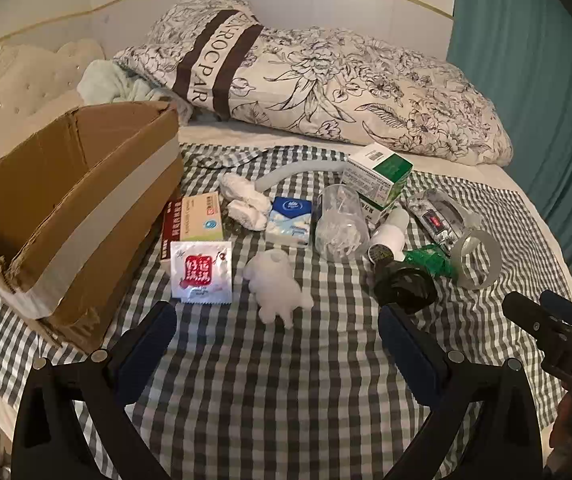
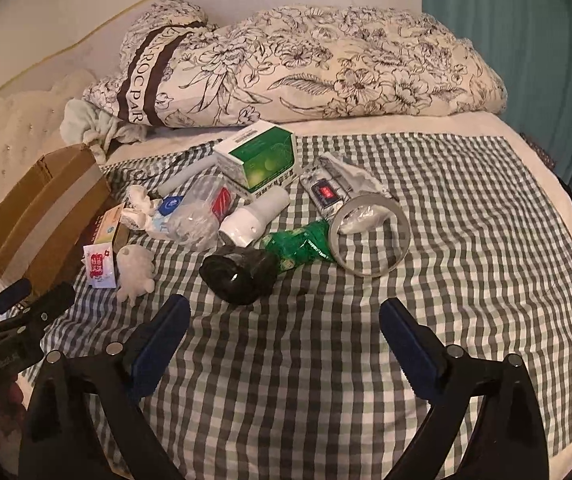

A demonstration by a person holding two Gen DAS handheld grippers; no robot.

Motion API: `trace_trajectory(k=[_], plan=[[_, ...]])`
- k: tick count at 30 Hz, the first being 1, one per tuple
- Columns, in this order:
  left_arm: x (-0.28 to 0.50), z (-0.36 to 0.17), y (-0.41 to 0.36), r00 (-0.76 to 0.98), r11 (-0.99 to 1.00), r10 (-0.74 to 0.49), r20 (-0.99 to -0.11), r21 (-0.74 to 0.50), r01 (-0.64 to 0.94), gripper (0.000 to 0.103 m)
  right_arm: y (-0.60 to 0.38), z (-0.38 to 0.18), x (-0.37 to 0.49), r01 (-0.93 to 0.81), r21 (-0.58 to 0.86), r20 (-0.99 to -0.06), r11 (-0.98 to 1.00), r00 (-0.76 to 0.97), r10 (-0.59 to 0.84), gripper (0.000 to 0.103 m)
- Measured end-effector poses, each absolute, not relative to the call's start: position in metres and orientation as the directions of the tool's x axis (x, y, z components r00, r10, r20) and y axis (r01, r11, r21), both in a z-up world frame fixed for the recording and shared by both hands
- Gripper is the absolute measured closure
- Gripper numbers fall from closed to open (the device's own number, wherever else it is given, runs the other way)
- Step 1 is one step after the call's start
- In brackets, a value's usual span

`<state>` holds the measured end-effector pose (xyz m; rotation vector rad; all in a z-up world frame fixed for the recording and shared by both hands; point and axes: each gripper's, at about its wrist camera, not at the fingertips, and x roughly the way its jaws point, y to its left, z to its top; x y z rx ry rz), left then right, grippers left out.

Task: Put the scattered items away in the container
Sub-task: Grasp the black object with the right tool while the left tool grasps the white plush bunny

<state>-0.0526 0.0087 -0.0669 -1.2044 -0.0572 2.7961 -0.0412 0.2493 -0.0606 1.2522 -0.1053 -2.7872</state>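
left hand-held gripper (image 1: 277,320) jaws apart, empty | white plush toy (image 1: 275,286) on bed just ahead, right of cardboard box (image 1: 85,208) | right hand-held gripper (image 2: 286,320) apart, farther

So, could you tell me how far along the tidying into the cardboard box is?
Nothing looks done: no item shows inside the cardboard box, though its floor is hidden. Nothing in hand: left gripper and right gripper are open. The sachet, white toy, tape roll and the rest remain on the checked cloth.
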Motion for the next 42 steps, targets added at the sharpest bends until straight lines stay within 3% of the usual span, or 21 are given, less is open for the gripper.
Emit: trace_trajectory(k=[18, 31, 39, 42], plan=[[-0.090, -0.106, 0.014, -0.637, -0.995, 0.103, -0.764, -0.088, -0.056, 0.000, 0.243, -0.093, -0.067, 0.072, 0.101, -0.770, -0.992, -0.626, -0.124, 0.020], [-0.130, -0.149, 0.009, -0.567, -0.993, 0.109, -0.817, -0.116, -0.024, 0.004, 0.216, -0.132, -0.111, 0.122, 0.050, -0.818, -0.991, -0.565, -0.111, 0.021], [-0.146, -0.164, 0.009, -0.536, -0.992, 0.116, -0.836, -0.120, -0.026, 0.008, 0.209, -0.155, -0.132, 0.136, -0.012, -0.847, -0.991, -0.528, -0.062, 0.041], [-0.150, -0.168, 0.009, -0.527, -0.993, 0.118, -0.841, -0.116, -0.038, 0.019, 0.207, -0.158, -0.132, 0.138, -0.019, -0.848, -0.990, -0.528, -0.057, 0.043]])
